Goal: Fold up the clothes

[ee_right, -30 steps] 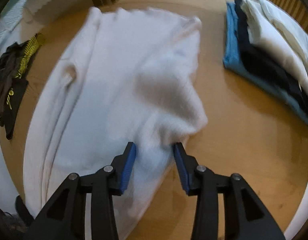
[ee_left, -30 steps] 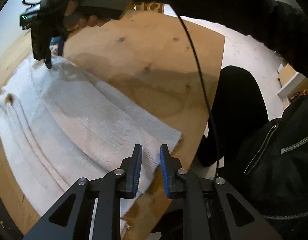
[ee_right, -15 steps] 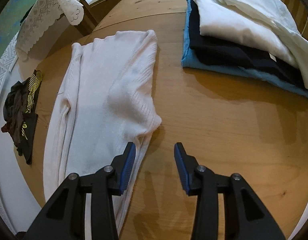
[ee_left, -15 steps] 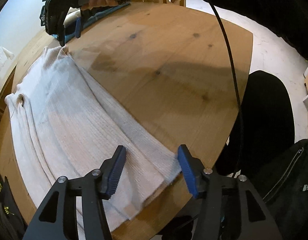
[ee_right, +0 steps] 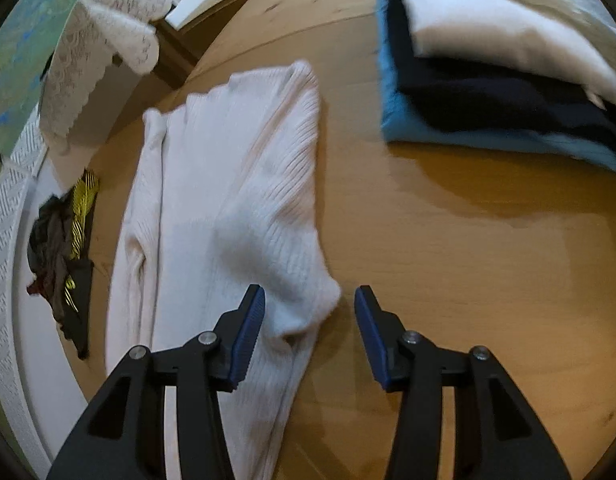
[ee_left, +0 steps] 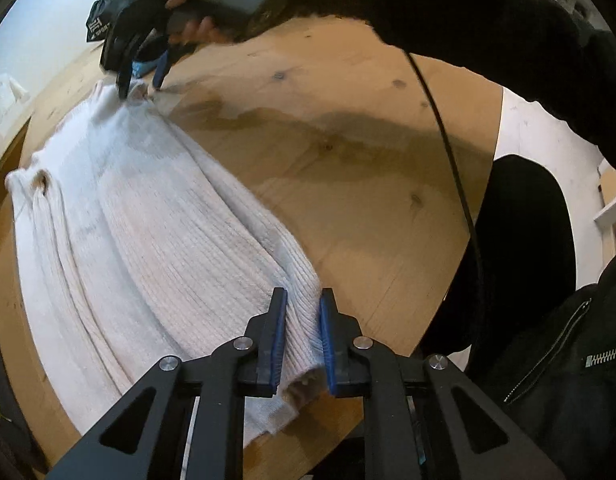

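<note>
A white ribbed knit garment (ee_left: 147,240) lies folded lengthwise on the round wooden table (ee_left: 348,140). My left gripper (ee_left: 302,296) is at its near corner, and its jaws are closing with the bunched fabric squeezed between the blue pads. In the right wrist view the same garment (ee_right: 235,184) stretches away from my right gripper (ee_right: 308,296). That gripper's jaws are opening; a rounded corner of the knit sits between them, closer to the left pad, and neither pad presses on it. The left wrist view shows the right gripper (ee_left: 141,84) over the garment's far end.
A stack of folded clothes (ee_right: 488,92), blue, dark and white, sits on the table to the right of the garment. A dark cloth with yellow markings (ee_right: 63,252) lies beyond the table's left edge, near a lace cloth (ee_right: 103,40). A person's dark sleeve (ee_left: 468,12) and a cable (ee_left: 448,140) cross above the table.
The left jaws spread wide, then closed on the garment's near corner. The right gripper let the fabric go, shifted along the table, and its jaws widened over the garment's other corner.
</note>
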A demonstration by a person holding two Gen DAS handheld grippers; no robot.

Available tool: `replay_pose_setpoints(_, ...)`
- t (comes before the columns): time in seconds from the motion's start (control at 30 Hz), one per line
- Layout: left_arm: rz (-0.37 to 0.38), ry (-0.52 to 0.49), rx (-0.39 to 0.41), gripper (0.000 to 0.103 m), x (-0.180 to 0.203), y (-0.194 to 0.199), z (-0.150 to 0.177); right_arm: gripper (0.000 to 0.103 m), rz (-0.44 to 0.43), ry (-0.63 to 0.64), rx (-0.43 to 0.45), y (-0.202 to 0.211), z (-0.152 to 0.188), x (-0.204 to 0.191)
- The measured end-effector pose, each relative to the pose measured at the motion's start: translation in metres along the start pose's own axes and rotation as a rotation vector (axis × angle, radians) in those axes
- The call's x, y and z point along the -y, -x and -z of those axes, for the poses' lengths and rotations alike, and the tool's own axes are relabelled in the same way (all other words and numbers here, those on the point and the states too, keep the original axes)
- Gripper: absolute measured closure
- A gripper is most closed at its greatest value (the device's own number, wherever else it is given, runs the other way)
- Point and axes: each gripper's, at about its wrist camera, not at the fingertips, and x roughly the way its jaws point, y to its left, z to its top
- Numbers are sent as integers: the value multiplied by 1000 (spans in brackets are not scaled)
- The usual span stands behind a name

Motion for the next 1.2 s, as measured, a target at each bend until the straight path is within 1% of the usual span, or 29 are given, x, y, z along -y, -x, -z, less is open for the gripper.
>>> replay_pose_setpoints(0.07, -1, 1, 5, 86, 2, 2, 0, 56, 35, 47, 16, -2, 3, -7)
replay_pose_setpoints(0.1, -13, -8, 7, 86, 5, 2, 2, 59, 46, 63, 19, -3, 4, -10)
replay_pose_setpoints(0.13, -28, -28, 5, 86, 10, 0, 3, 75, 37, 60, 11, -4, 5, -9)
replay_pose_setpoints(0.17, -41, -38, 8, 86, 12, -2, 3, 84, 16, 47, -2, -6, 5, -8)
replay_pose_setpoints(0.27, -35, -2, 29, 89, 8, -3, 1, 86, -27, -22, -12, -6, 1, 2)
replay_pose_setpoints(0.37, 2, 91, 72, 89, -4, 5, 7, 87, -42, -32, 10, 4, -3, -1)
replay_pose_setpoints(0.47, 41, 214, 139, 90, -21, 16, 15, 88, -32, -13, 19, 14, -10, -16)
replay_pose_setpoints(0.53, 81, 317, 210, 90, -34, 27, 26, 88, -2, 12, 11, 16, -15, -31)
replay_pose_setpoints(0.73, 101, 508, 332, 90, -66, 54, 69, 88, 137, 85, -22, 7, -37, -85)
replay_pose_setpoints(0.77, 105, 535, 346, 94, -72, 58, 77, 88, 149, 97, -25, 3, -41, -95)
replay_pose_setpoints(0.83, 115, 577, 355, 101, -80, 59, 92, 88, 177, 125, -43, -9, -48, -115)
replay_pose_setpoints(0.97, 136, 632, 350, 101, -87, 54, 116, 88, 222, 168, -79, -41, -56, -151)
replay_pose_setpoints(1.03, 151, 647, 350, 101, -89, 57, 126, 88, 234, 162, -98, -57, -58, -161)
replay_pose_setpoints(1.1, 135, 635, 354, 101, -90, 59, 128, 88, 239, 142, -124, -71, -59, -164)
replay_pose_setpoints(1.2, 106, 620, 360, 101, -91, 65, 130, 81, 233, 128, -154, -88, -60, -168)
